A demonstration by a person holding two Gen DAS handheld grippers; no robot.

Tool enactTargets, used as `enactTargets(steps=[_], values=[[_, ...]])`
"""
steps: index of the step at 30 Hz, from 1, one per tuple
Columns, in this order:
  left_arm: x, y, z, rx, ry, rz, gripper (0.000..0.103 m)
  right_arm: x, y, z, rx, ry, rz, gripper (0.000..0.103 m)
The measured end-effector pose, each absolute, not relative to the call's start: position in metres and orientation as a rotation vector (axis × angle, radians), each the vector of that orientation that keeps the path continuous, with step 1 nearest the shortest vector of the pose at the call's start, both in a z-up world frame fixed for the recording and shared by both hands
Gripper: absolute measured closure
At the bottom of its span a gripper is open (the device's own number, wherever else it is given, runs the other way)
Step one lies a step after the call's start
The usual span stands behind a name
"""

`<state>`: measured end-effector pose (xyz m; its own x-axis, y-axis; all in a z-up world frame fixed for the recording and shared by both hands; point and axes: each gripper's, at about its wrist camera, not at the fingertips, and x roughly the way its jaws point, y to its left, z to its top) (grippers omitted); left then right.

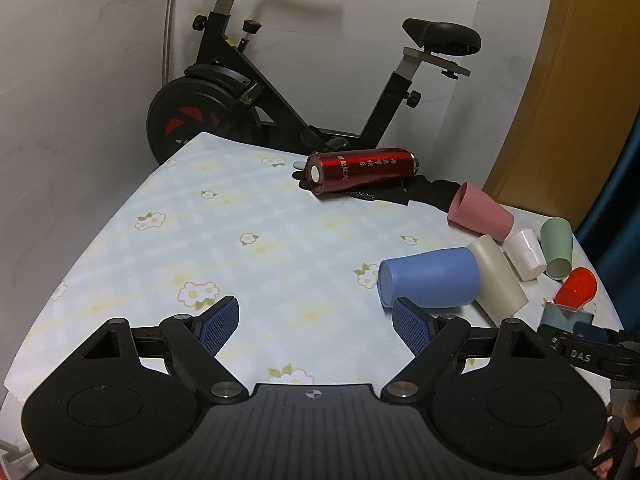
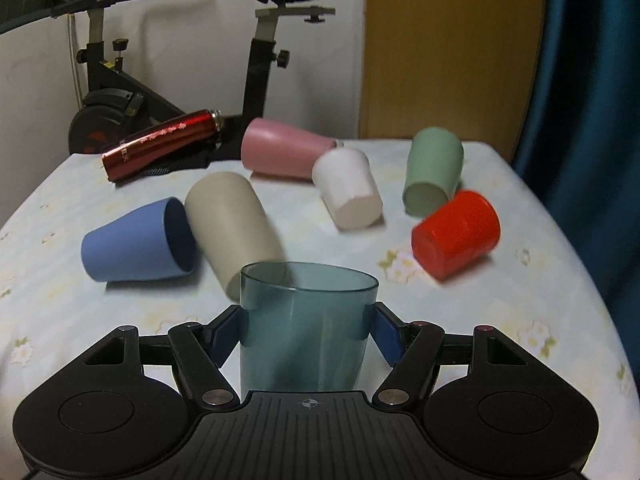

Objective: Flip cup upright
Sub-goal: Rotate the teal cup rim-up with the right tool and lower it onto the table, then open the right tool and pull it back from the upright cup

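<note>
Translucent teal cup (image 2: 306, 328): upright, mouth up, clamped between the blue pads of the right gripper (image 2: 307, 330), near edge of the floral tablecloth (image 2: 500, 320). Left gripper (image 1: 316, 322): jaws wide, holding nothing. Lying on their sides beyond: blue cup (image 2: 134, 236), beige cup (image 2: 232, 224), pink cup (image 2: 284, 148), white cup (image 2: 348, 188), green cup (image 2: 434, 168), red cup (image 2: 456, 234), red flask (image 2: 164, 148).

Translucent teal cup (image 2: 306, 328), upright, mouth up

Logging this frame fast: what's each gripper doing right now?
Left gripper: open, holding nothing.
Right gripper: shut on the teal cup.
</note>
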<state>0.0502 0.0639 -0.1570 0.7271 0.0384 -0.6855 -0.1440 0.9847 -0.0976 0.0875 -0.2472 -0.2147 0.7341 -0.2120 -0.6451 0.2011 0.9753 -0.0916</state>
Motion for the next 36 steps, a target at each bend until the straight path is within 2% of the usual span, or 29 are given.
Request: enactTargets(steps=[28, 31, 33, 36], values=[[0.052, 0.062, -0.158, -0.150, 0.773, 0.092, 0.017, 0.077, -0.245, -0.215, 0.007, 0.749, -0.220, 0.039], [0.052, 0.060, -0.156, -0.145, 0.773, 0.087, 0.017, 0.077, -0.247, -0.213, 0.037, 0.770, -0.220, 0.035], [0.052, 0.059, -0.153, -0.139, 0.775, 0.085, 0.017, 0.076, -0.247, -0.209, 0.046, 0.776, -0.225, 0.021], [0.051, 0.058, -0.146, -0.141, 0.775, 0.073, 0.017, 0.072, -0.248, -0.201, 0.081, 0.777, -0.217, 0.011]])
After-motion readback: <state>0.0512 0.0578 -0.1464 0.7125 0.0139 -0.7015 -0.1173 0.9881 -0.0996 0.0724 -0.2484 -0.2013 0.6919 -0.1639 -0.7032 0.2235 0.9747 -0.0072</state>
